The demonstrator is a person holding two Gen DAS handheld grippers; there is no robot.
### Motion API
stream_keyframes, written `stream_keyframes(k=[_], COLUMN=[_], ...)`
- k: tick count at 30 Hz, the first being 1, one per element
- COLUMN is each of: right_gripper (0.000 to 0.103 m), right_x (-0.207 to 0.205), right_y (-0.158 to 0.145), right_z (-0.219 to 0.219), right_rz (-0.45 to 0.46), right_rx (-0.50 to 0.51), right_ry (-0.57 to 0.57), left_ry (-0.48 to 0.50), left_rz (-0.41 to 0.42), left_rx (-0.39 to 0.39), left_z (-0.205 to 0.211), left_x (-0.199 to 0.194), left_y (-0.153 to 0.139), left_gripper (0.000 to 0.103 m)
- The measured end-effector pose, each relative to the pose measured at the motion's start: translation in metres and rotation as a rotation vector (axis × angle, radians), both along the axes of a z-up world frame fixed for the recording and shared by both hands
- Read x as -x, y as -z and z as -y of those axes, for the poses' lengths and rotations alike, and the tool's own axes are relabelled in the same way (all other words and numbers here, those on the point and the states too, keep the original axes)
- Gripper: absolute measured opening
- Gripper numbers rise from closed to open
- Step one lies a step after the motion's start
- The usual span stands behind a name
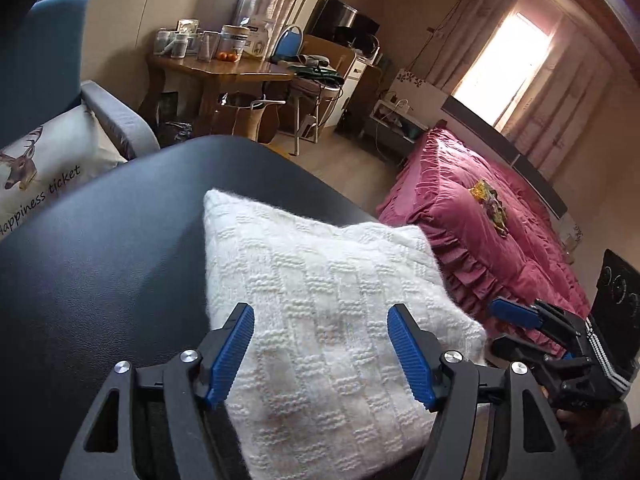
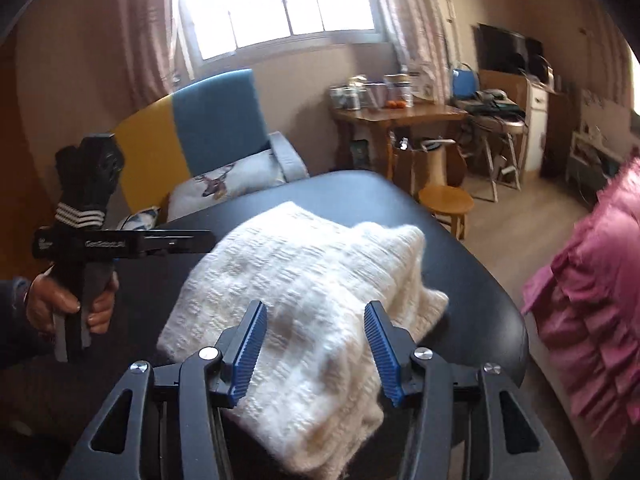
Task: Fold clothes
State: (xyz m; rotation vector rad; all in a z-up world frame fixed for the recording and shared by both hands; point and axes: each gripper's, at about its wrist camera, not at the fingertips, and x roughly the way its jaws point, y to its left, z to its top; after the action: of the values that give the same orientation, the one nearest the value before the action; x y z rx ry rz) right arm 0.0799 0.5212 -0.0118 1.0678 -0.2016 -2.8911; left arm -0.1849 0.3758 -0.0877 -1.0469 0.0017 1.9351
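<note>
A white knitted garment (image 1: 320,288) lies folded in a thick bundle on the black table (image 1: 100,280). In the left wrist view my left gripper (image 1: 320,344) hovers over its near part, jaws open, the blue pads (image 1: 234,356) wide apart and touching nothing. My right gripper (image 1: 496,326) shows at the garment's right edge. In the right wrist view the garment (image 2: 312,264) looks lumpier, with a rolled fold at its far right. My right gripper (image 2: 316,344) stands open above its near end, with knit showing between the pads. A hand (image 2: 68,304) holds the left gripper (image 2: 200,242) beside the garment's left edge.
A pink ruffled bed (image 1: 500,232) sits close to the table's right side. An armchair with a deer cushion (image 1: 36,168) stands behind the table on the left. Farther back are a wooden table (image 2: 396,114) with jars and a round stool (image 2: 446,200).
</note>
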Motion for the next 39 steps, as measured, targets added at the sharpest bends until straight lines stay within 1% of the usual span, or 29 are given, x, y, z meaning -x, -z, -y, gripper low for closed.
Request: stream_keyframes(k=[1,2,3,5,6,7,8,9,13,14,15,17,20,21,24,25,26,27,28,29,30,33,36,37,39], right_gripper=[0.045,0.040,0.033,0.024,0.023,0.022,0.020,0.020,0.020,0.020,0.020,0.022,0.027,0.028,0.028,0.028,0.029,0.034,0.034,0.034,0.034,0.034,0.034,0.034,0.034], right_x=[0.008,0.014,0.022,0.021,0.010,0.002,-0.004,-0.006,-0.002,-0.001,-0.001,0.001,0.007,0.004,0.006,0.005,0.004,0.005,0.006,0.007,0.008,0.008,0.006,0.004,0.001], right_y=[0.003,0.015,0.034,0.077,0.085,0.090,0.095,0.098,0.098,0.098,0.098,0.094,0.079,0.069,0.038,0.029,0.019,0.011,0.003,-0.004,-0.009,-0.019,-0.026,-0.027,-0.028], right_z=[0.010,0.016,0.018,0.009,0.000,-0.006,-0.010,-0.011,0.001,0.003,0.004,0.008,0.019,0.025,0.043,0.048,0.053,0.056,0.061,0.066,0.071,0.088,0.106,0.109,0.116], right_rz=[0.029,0.078,0.155,0.272,0.196,0.155,0.126,0.109,0.088,0.089,0.089,0.090,0.116,0.118,0.069,0.047,0.026,0.012,0.003,-0.006,-0.009,-0.017,-0.029,-0.031,-0.034], right_rx=[-0.018,-0.022,-0.034,0.018,0.097,0.154,0.206,0.226,0.187,0.187,0.191,0.196,0.164,0.146,0.053,0.028,0.004,-0.014,-0.028,-0.041,-0.053,-0.086,-0.104,-0.107,-0.111], right_ry=[-0.047,-0.089,-0.099,-0.056,-0.026,-0.001,0.022,0.044,0.084,0.095,0.105,0.132,0.185,0.205,0.269,0.294,0.318,0.341,0.355,0.369,0.367,0.340,0.303,0.294,0.280], left_ry=[0.014,0.027,0.040,0.072,0.074,0.075,0.071,0.067,0.019,0.009,-0.004,-0.029,-0.093,-0.115,-0.181,-0.205,-0.227,-0.252,-0.278,-0.305,-0.330,-0.389,-0.470,-0.486,-0.481], left_rz=[0.007,0.025,0.043,0.039,0.007,-0.026,-0.043,-0.060,-0.027,-0.033,-0.053,-0.094,-0.127,-0.138,-0.177,-0.194,-0.213,-0.239,-0.275,-0.310,-0.339,-0.344,-0.328,-0.329,-0.329], left_rx=[0.003,0.022,0.041,0.097,0.119,0.141,0.150,0.158,0.114,0.113,0.130,0.166,0.198,0.209,0.233,0.236,0.235,0.222,0.225,0.229,0.243,0.197,0.202,0.215,0.216], left_z=[-0.009,-0.014,-0.019,-0.026,-0.029,-0.032,-0.034,-0.036,-0.032,-0.032,-0.033,-0.036,-0.028,-0.026,-0.014,-0.007,-0.001,0.007,0.014,0.020,0.024,0.046,0.060,0.063,0.068], left_x=[-0.004,-0.006,-0.009,-0.018,-0.023,-0.029,-0.032,-0.035,-0.031,-0.032,-0.035,-0.040,-0.048,-0.051,-0.059,-0.062,-0.066,-0.072,-0.078,-0.084,-0.089,-0.101,-0.111,-0.114,-0.120], left_y=[0.002,0.009,0.016,0.033,0.038,0.042,0.043,0.044,0.045,0.044,0.042,0.036,0.020,0.015,-0.002,-0.009,-0.017,-0.026,-0.034,-0.041,-0.048,-0.066,-0.078,-0.082,-0.088], left_gripper=[0.071,0.072,0.072,0.071,0.071,0.071,0.072,0.072,0.075,0.076,0.076,0.076,0.079,0.081,0.085,0.091,0.095,0.095,0.096,0.100,0.101,0.102,0.102,0.102,0.102])
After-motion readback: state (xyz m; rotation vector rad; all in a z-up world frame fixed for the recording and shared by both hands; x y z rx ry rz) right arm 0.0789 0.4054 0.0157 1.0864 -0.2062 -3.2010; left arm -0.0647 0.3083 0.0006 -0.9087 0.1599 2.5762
